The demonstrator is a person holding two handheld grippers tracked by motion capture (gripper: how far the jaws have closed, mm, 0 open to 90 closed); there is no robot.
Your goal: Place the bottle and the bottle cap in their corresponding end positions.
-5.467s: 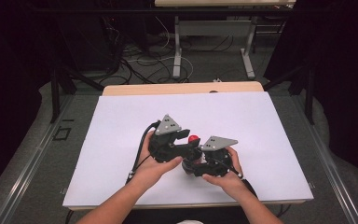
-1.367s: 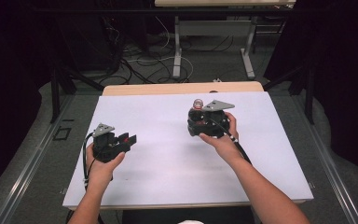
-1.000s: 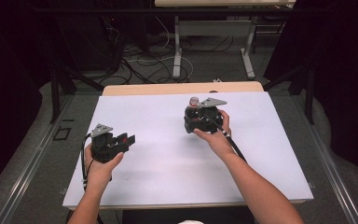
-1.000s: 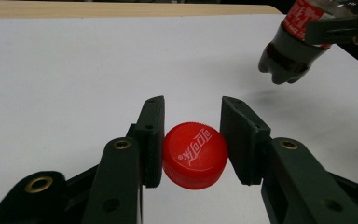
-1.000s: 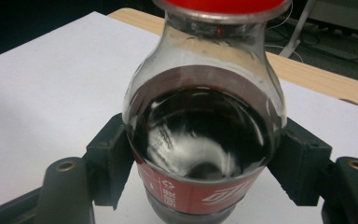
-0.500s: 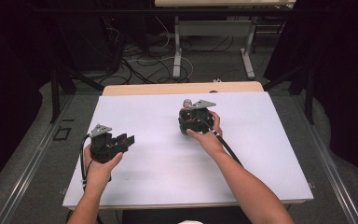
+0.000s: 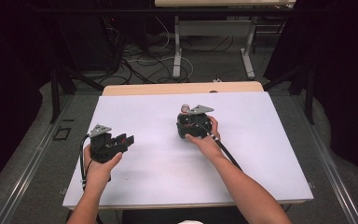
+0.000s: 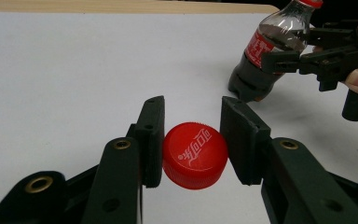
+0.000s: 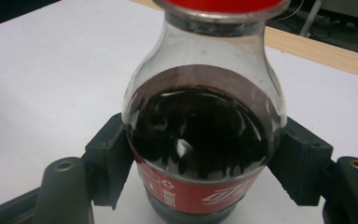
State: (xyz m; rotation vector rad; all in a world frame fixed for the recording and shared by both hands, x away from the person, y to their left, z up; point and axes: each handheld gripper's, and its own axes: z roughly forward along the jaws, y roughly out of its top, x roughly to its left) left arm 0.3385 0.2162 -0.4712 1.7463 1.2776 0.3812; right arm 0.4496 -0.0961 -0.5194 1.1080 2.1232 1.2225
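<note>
Both jaws of the left gripper (image 8: 191, 140) stand on either side of a red bottle cap (image 8: 195, 155): one jaw presses its side, while the other looks to sit at its edge with perhaps a thin gap, so I cannot tell whether the cap is truly clamped. White script shows on the cap's top. In the high view this left gripper (image 7: 121, 141) is held in the person's left hand (image 7: 99, 164) over the near-left part of the white table (image 7: 158, 163).

Jaws of the right gripper (image 9: 205, 163) are closed on the cola bottle (image 9: 200, 140), 1 on each side of its body at the top of the red label. The bottle is part full of dark liquid, with a red ring at its neck. In the left gripper view the cola bottle (image 8: 270, 51) leans, tilted in the grip, its base low near the table. The high view places the right gripper (image 7: 189, 126), held by the right hand (image 7: 204, 135), near the table's middle, well apart from the left one.
</note>
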